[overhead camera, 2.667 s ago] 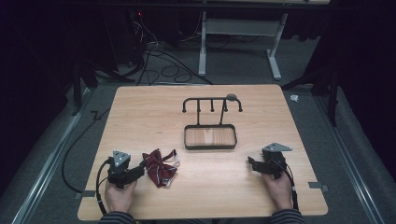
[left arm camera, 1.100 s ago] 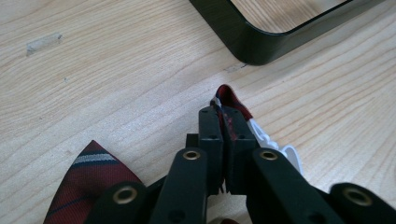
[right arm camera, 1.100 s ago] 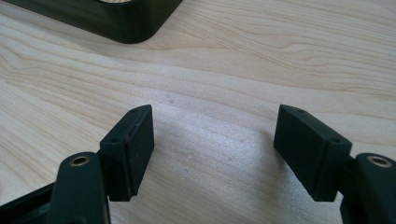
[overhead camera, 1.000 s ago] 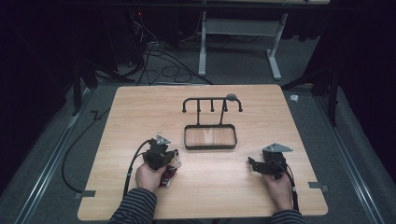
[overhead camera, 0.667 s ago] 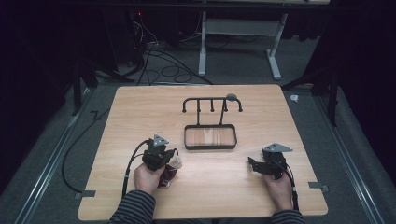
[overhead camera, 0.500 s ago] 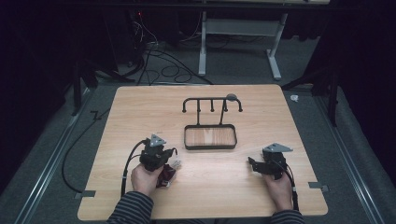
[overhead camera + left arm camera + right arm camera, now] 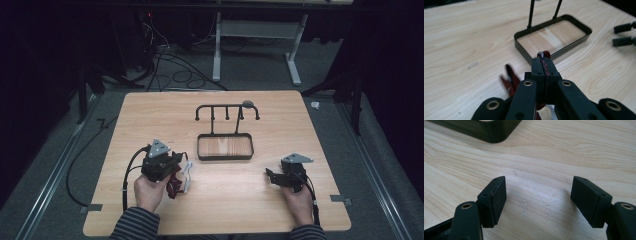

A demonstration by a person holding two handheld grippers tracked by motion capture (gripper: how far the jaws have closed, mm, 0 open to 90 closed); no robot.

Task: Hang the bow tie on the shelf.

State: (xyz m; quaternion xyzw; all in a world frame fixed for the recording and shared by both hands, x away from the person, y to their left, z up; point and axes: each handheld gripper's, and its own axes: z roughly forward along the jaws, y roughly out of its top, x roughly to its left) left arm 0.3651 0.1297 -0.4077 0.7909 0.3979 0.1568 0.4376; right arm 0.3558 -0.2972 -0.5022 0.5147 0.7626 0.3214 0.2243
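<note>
Two grippers rest at the near edge of the wooden table [image 7: 150,115], one in each of my hands. My left gripper [image 7: 543,65] has its jaws pressed together on a thin fold of the dark red item [image 7: 512,79], a sliver of which, with a pale bit beside it, pokes out above the jaw tips; the rest of the item hangs or lies below and to the left of the jaws, partly blurred. In the high view the same gripper [image 7: 170,167] sits near the front left of the table, with the red item [image 7: 174,185] and a white part at its right side, just under the gripper body. My right gripper [image 7: 537,200] has its jaws spread wide apart with bare tabletop between them; in the high view it [image 7: 270,176] lies near the front right, well apart from the left one. Between them and farther back stands a black rack [image 7: 225,147], a rectangular frame base with an upright bar carrying several hooks [image 7: 227,112]. Its frame corner appears at the top of the right gripper view.
</note>
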